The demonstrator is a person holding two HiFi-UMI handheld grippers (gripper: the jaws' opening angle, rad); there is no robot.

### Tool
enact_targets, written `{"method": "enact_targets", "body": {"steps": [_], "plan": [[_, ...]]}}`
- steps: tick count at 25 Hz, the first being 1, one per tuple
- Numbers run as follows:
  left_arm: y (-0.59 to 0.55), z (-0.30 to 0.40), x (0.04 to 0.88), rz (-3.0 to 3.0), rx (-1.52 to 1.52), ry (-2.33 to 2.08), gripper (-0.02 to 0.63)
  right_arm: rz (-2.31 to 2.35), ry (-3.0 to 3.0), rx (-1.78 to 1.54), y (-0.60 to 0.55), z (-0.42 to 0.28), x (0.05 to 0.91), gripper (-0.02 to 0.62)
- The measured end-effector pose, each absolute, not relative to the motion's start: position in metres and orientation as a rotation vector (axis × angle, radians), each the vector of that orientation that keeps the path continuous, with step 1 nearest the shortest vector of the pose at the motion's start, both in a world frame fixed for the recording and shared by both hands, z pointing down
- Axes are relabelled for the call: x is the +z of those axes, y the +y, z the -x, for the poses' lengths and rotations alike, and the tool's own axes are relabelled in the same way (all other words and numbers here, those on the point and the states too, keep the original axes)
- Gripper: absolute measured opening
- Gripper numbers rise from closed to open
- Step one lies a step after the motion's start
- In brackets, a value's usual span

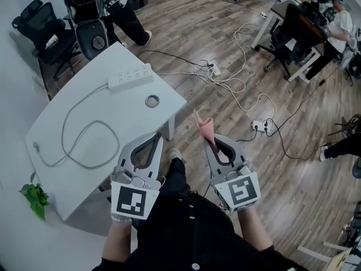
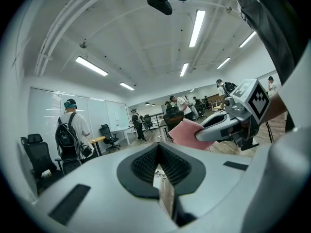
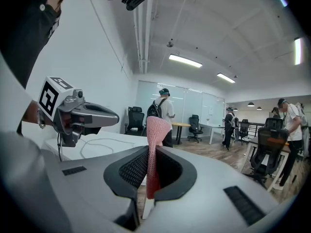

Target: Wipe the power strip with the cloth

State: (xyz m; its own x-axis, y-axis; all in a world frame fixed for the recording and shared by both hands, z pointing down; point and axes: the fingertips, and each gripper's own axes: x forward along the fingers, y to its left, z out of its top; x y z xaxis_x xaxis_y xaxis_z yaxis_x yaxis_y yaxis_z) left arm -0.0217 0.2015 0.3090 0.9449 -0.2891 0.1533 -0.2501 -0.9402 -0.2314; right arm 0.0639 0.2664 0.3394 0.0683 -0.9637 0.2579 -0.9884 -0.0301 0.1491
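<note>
A white power strip [image 1: 130, 76] lies at the far end of the white table [image 1: 73, 151], its white cable [image 1: 79, 137] looping across the tabletop. My right gripper [image 1: 210, 139] is shut on a pink cloth [image 1: 203, 126], which sticks up between the jaws over the wooden floor, right of the table. In the right gripper view the cloth [image 3: 155, 144] stands upright in the shut jaws. My left gripper [image 1: 155, 138] hovers at the table's near right edge, jaws together and empty. The left gripper view shows the cloth [image 2: 190, 133] in the other gripper. Both grippers are well short of the strip.
A round cable hole [image 1: 152, 100] sits in the table near the strip. Loose cables and floor power strips [image 1: 260, 126] lie on the wooden floor. Office chairs [image 1: 42, 35], desks and several people stand around the room. A green plant [image 1: 35, 197] is at the table's near left corner.
</note>
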Motion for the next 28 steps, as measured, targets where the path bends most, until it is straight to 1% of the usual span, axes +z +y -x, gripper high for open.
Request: {"method": "enact_targets", "body": {"steps": [12,17,23,28], "plan": [[0.099,-0.062,0.307,2.889,-0.278,0.482,0.008,-2.022,-2.004,0.126,0.160,-0.151,0.337,0.048],[0.049,-0.087,0.302,2.887,-0.293,0.546,0.009,-1.995,-2.010,0.110,0.106,-0.185,0.327,0.048],[-0.012,-0.096,0.308,2.881,-0.321,0.679,0.009,-1.852,-2.121,0.111,0.036,-0.198,0.335,0.048],[-0.041,-0.093,0.312,2.876,-0.346,0.779,0.009,-1.756,-2.177,0.080,-0.006,-0.198,0.334,0.048]]}}
